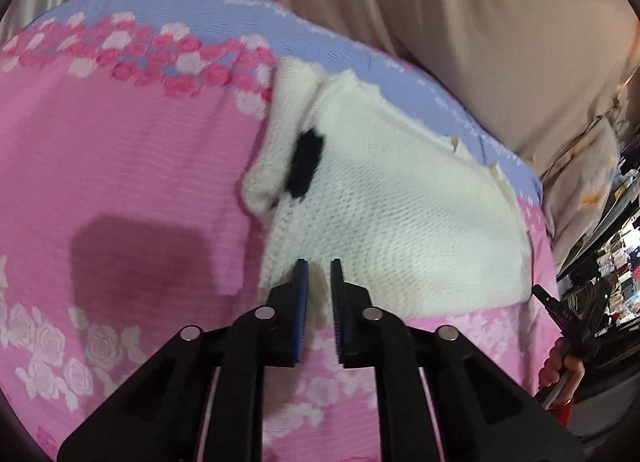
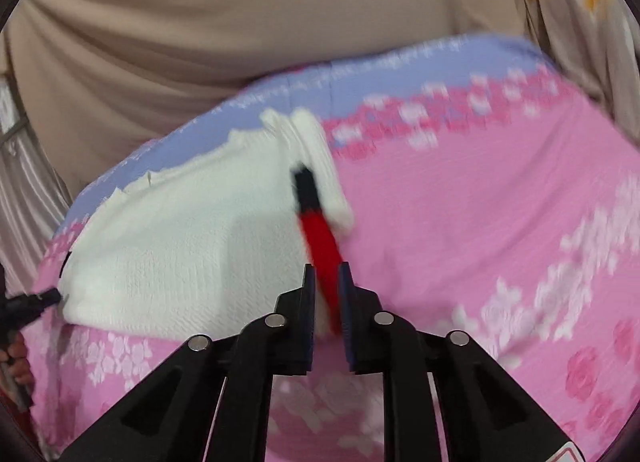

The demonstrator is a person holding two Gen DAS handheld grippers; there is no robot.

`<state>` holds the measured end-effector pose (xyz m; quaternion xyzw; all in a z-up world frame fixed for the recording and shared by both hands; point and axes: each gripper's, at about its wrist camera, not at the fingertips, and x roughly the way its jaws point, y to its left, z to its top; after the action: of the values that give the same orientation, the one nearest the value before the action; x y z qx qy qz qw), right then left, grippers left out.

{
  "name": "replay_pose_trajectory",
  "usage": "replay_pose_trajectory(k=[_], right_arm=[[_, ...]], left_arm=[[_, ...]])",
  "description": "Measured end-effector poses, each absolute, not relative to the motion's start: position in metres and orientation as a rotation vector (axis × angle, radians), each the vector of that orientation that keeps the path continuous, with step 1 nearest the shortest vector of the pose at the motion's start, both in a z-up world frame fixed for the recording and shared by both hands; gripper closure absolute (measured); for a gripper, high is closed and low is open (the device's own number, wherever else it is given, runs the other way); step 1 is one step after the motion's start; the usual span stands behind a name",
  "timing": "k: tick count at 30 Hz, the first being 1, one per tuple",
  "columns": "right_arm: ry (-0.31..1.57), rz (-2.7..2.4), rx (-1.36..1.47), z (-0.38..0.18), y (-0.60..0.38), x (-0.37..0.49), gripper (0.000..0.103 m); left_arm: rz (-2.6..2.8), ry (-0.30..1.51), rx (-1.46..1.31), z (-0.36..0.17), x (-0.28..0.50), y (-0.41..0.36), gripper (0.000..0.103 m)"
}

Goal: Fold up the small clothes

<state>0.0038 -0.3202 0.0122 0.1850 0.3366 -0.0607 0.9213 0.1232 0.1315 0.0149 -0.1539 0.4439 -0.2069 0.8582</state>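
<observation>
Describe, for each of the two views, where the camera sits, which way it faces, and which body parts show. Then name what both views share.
Left wrist: sits behind the left tongs, facing forward over the white knitted garment; the right hand shows at the edge.
Right wrist: sits behind the right tongs, facing the garment's red and black trim; fingers show at left.
Shared: the garment, the pink floral bedspread and the beige curtain.
</observation>
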Motion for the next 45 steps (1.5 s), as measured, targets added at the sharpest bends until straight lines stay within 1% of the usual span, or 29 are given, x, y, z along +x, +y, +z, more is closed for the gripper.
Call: replay_pose_trajectory(k=[1, 3, 5, 6, 8, 9, 10, 12, 13, 14, 15, 17, 18, 19, 22, 23, 24, 26, 28, 29, 32, 35, 36, 39, 40, 42, 43, 44, 45], right_arm=[[0.669, -0.077, 0.379, 0.022, -0.312, 0.014, 0.087], [0.647, -0.004, 0.386, 0.033, -0.297, 0.038, 0.087], [0.661, 0.04, 0.35, 0.033, -0.281, 0.073, 0.088], [0.682, 0.041, 0.335, 0.027, -0.272, 0.085, 0.088], [0.735, -0.024, 0.284, 0.01, -0.273, 0.105, 0.095], [0.753, -0.102, 0.308, -0.003, -0.29, 0.11, 0.098], [0.745, -0.119, 0.395, -0.01, -0.31, 0.107, 0.103], [0.694, -0.082, 0.595, -0.011, -0.338, 0.089, 0.103], [0.678, -0.096, 0.595, -0.007, -0.34, 0.084, 0.103], [0.661, -0.094, 0.552, 0.001, -0.333, 0.08, 0.094], [0.661, -0.073, 0.523, 0.005, -0.324, 0.079, 0.089], [0.675, -0.03, 0.466, 0.006, -0.309, 0.085, 0.091], [0.694, -0.063, 0.413, 0.001, -0.305, 0.088, 0.095], [0.714, -0.12, 0.38, -0.008, -0.309, 0.096, 0.103], [0.689, -0.151, 0.475, -0.001, -0.322, 0.087, 0.103], [0.661, -0.183, 0.443, 0.009, -0.316, 0.081, 0.094], [0.635, -0.18, 0.397, 0.022, -0.303, 0.075, 0.088], [0.629, -0.081, 0.38, 0.035, -0.281, 0.07, 0.088], [0.648, 0.107, 0.366, 0.046, -0.237, 0.072, 0.088], [0.664, 0.158, 0.346, 0.047, -0.22, 0.075, 0.088], [0.729, 0.291, 0.268, 0.039, -0.162, 0.09, 0.088], [0.811, 0.32, 0.177, 0.011, -0.121, 0.103, 0.087], [0.794, 0.307, 0.166, 0.008, -0.12, 0.103, 0.087], [0.764, 0.313, 0.173, 0.003, -0.121, 0.101, 0.088], [0.763, 0.325, 0.211, 0.001, -0.126, 0.101, 0.088], [0.744, 0.351, 0.277, -0.007, -0.139, 0.096, 0.089], [0.742, 0.361, 0.293, -0.006, -0.139, 0.098, 0.09], [0.741, 0.373, 0.321, -0.007, -0.144, 0.097, 0.09], [0.741, 0.377, 0.331, -0.007, -0.144, 0.099, 0.09]], left_arm=[[-0.446, 0.901, -0.311, 0.021, 0.13, 0.125, 0.074], [-0.452, 0.837, -0.267, 0.037, 0.135, 0.102, 0.066], [-0.447, 0.79, -0.213, 0.046, 0.147, 0.08, 0.063], [-0.413, 0.767, -0.17, 0.044, 0.156, 0.069, 0.062], [-0.352, 0.779, -0.117, 0.035, 0.169, 0.056, 0.062], [-0.323, 0.813, -0.098, 0.023, 0.181, 0.052, 0.062], [-0.304, 0.847, -0.103, 0.01, 0.189, 0.056, 0.063], [-0.347, 0.843, -0.161, -0.001, 0.188, 0.078, 0.065], [-0.355, 0.835, -0.156, 0.0, 0.184, 0.081, 0.065], [-0.353, 0.828, -0.147, 0.002, 0.181, 0.082, 0.065], [-0.35, 0.824, -0.146, 0.003, 0.18, 0.083, 0.065], [-0.343, 0.827, -0.143, 0.002, 0.182, 0.078, 0.062], [-0.338, 0.824, -0.139, 0.0, 0.183, 0.075, 0.061], [-0.323, 0.813, -0.126, -0.001, 0.183, 0.072, 0.061], [-0.313, 0.81, -0.146, 0.004, 0.18, 0.074, 0.061], [-0.319, 0.809, -0.174, 0.008, 0.177, 0.079, 0.061], [-0.323, 0.804, -0.213, 0.014, 0.171, 0.087, 0.06], [-0.304, 0.793, -0.274, 0.024, 0.159, 0.108, 0.057], [-0.261, 0.787, -0.315, 0.028, 0.151, 0.124, 0.041], [-0.224, 0.791, -0.342, 0.027, 0.145, 0.135, 0.038], [-0.185, 0.829, -0.372, 0.015, 0.14, 0.147, 0.035], [-0.194, 0.903, -0.433, -0.005, 0.138, 0.151, 0.033], [-0.202, 0.91, -0.446, -0.01, 0.136, 0.15, 0.031], [-0.207, 0.874, -0.416, -0.011, 0.132, 0.142, 0.019], [-0.204, 0.867, -0.414, -0.011, 0.133, 0.14, 0.019], [-0.206, 0.856, -0.419, -0.011, 0.139, 0.136, 0.019], [-0.22, 0.853, -0.431, -0.011, 0.143, 0.135, 0.022], [-0.237, 0.855, -0.455, -0.011, 0.15, 0.134, 0.03], [-0.256, 0.866, -0.472, -0.01, 0.156, 0.132, 0.052]])
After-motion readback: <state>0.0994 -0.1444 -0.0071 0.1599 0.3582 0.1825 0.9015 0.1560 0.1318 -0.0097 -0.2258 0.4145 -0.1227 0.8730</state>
